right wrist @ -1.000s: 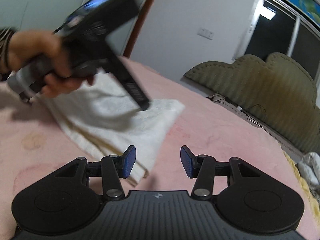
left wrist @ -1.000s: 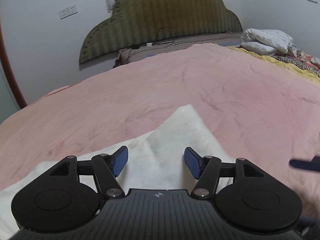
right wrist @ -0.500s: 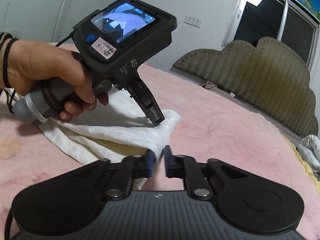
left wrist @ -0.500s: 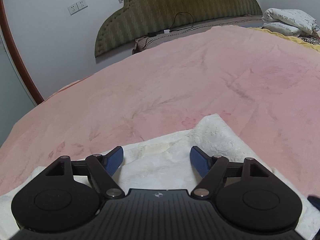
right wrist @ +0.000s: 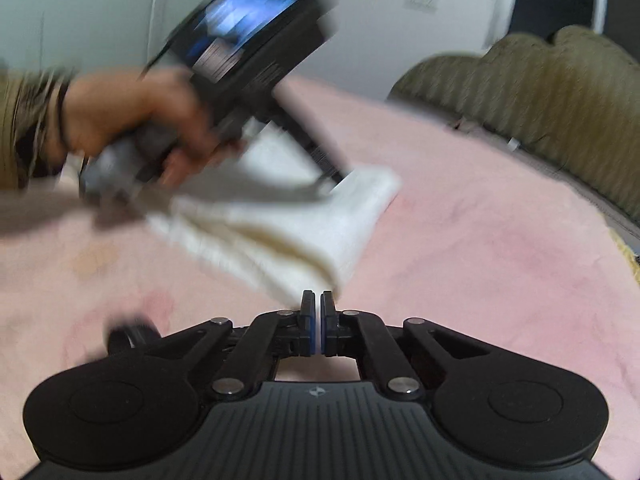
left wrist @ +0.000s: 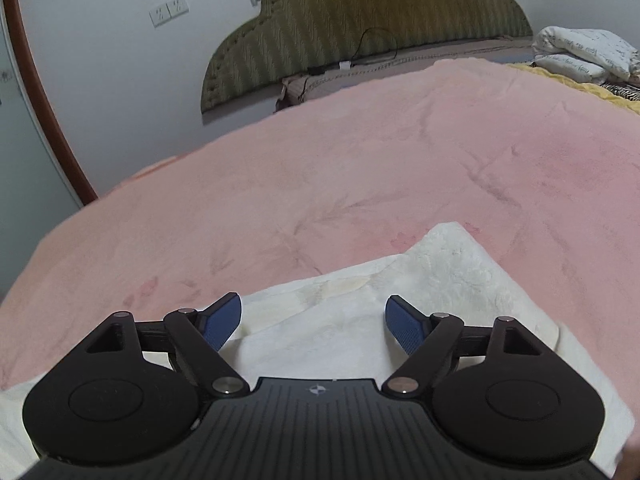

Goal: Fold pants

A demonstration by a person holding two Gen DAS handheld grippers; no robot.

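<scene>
The right gripper [right wrist: 316, 322] has its jaws pressed nearly together on the near corner of the white pants [right wrist: 304, 236], which look already folded into layers. From that corner the pants run away and leftward across the pink blanket [right wrist: 480, 248]. The left gripper [left wrist: 313, 320] hangs over the pants with jaws wide apart, holding nothing. Beyond the pants stands the headboard [left wrist: 360, 20].

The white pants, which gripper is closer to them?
Left, probably. The left gripper hangs just over the white pants, jaws wide open. The right gripper has its jaws shut by the pants' near corner; whether it pinches cloth is too blurred to tell.
</scene>
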